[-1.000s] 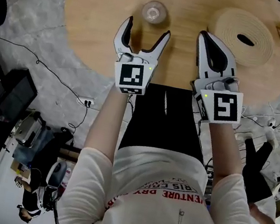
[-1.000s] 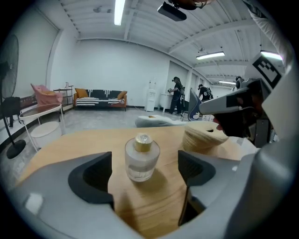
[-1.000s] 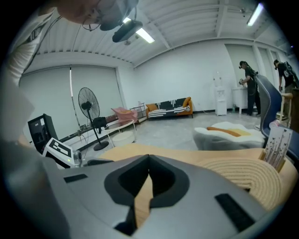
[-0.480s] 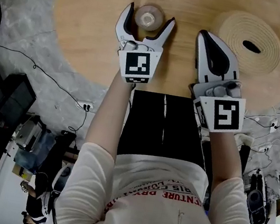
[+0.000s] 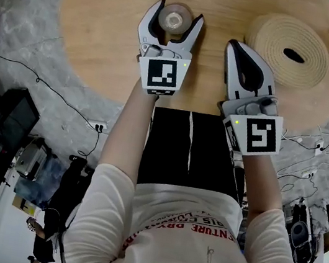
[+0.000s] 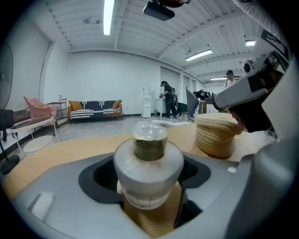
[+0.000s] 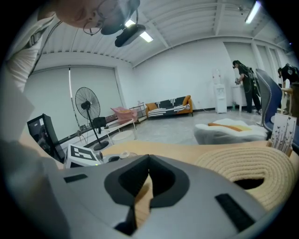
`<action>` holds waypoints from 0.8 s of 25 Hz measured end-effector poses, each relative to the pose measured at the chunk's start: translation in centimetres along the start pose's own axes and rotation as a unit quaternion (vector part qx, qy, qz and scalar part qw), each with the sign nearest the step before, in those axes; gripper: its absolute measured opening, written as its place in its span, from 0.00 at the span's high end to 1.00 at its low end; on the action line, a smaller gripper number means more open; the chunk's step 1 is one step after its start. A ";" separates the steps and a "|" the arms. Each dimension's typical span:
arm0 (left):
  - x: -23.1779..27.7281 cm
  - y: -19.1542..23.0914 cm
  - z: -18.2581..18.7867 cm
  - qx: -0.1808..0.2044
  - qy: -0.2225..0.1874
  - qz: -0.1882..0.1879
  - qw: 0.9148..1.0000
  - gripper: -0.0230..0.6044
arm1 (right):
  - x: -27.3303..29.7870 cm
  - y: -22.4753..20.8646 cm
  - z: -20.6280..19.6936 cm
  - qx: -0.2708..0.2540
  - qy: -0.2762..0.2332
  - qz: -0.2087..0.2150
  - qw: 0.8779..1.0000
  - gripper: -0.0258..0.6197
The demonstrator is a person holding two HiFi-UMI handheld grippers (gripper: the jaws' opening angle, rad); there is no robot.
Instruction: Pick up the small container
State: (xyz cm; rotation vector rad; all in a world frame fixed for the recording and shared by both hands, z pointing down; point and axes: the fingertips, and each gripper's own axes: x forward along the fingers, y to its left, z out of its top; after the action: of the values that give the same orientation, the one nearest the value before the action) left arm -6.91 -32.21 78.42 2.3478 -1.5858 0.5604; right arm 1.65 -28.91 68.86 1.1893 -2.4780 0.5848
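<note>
Grey fingers (image 5: pixel 149 25) of the left gripper (image 5: pixel 178 12) are shown closing around the small container (image 5: pixel 175 21), which stands upright between them on the wooden surface (image 5: pixel 99 34); a firm grip is not yet seen. The fingers of the right gripper (image 5: pixel 236 46) are held pressed together, with nothing between them, near a coiled woven mat (image 5: pixel 269 33).
</note>
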 end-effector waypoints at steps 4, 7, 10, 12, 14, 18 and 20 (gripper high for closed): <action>0.2 0.1 0.1 0.008 0.002 -0.008 1.000 0.42 | 0.0 0.0 -0.1 0.003 0.000 -0.001 1.000 0.96; -0.1 0.0 -0.1 0.010 0.011 -0.011 1.000 0.42 | -0.1 0.0 0.0 0.001 0.003 0.001 1.000 0.97; -0.6 -0.2 -0.3 -0.001 0.027 -0.018 0.999 0.42 | -0.4 0.2 0.2 0.000 0.009 0.004 1.000 0.97; -1.3 -0.5 0.0 -0.004 0.031 -0.027 0.999 0.42 | -0.5 0.6 0.6 -0.001 0.009 0.008 1.000 0.97; -2.3 -1.1 0.9 0.001 0.030 -0.039 0.999 0.42 | -1.0 1.1 1.3 -0.004 0.009 0.013 1.000 0.97; -4.5 -1.9 4.0 0.010 0.029 -0.052 0.998 0.42 | -2.2 2.1 4.2 -0.012 0.005 0.015 1.000 0.97; -5.9 -2.0 6.2 0.012 0.027 -0.054 0.998 0.42 | -2.9 2.8 6.3 -0.015 -0.008 0.020 1.000 0.97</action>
State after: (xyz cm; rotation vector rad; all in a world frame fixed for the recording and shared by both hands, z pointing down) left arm -5.96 -29.17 70.22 2.3971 -1.4273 0.6152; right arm 0.46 -28.50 61.48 1.1402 -2.5197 0.5475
